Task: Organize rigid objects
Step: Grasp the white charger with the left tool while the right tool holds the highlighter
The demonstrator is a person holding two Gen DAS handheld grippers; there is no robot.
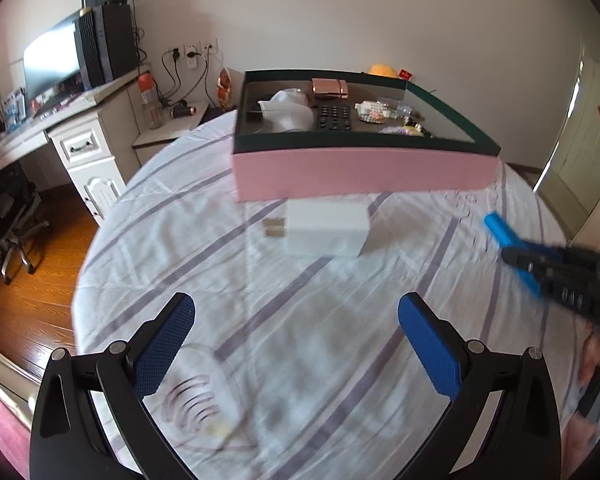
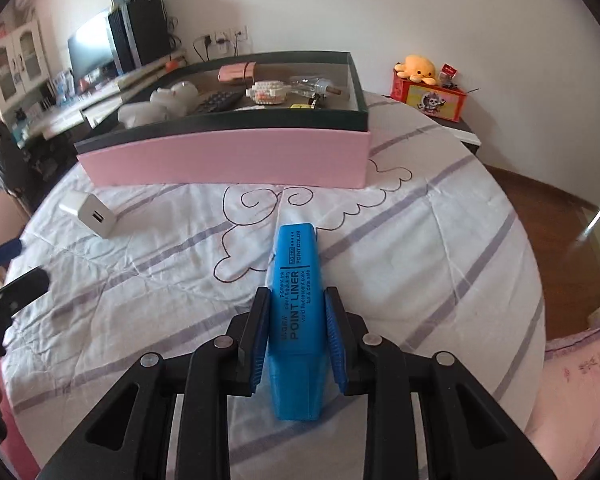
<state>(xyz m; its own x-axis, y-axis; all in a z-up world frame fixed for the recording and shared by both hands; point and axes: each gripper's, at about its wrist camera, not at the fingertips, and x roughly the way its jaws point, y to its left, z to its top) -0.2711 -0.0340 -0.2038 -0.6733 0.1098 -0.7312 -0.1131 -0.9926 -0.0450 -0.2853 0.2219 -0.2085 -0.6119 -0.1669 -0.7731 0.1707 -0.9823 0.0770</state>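
Blue plastic fills the middle of my right wrist view: a highlighter [image 2: 295, 312] printed "POINT LINER", clamped between the two pads of my right gripper [image 2: 298, 336], its far end pointing toward the box and lifted above the bedsheet [image 2: 420, 240]. From my left wrist view the same highlighter [image 1: 500, 232] shows at the right edge, blurred, held in my right gripper [image 1: 518, 256]. My left gripper [image 1: 296, 344] hangs over the striped sheet with its jaws spread wide and nothing between them. Ahead of it lies a white charger [image 1: 326, 232], its prongs folded toward the left, just in front of the pink box [image 1: 364, 172]. That box has a dark green rim and sits on the bed; inside I can make out a remote control [image 1: 334, 116], a rose-gold case [image 1: 329, 88], a white cloth-like lump [image 1: 288, 110] and a small brick model [image 1: 374, 112], with other bits too small to name.
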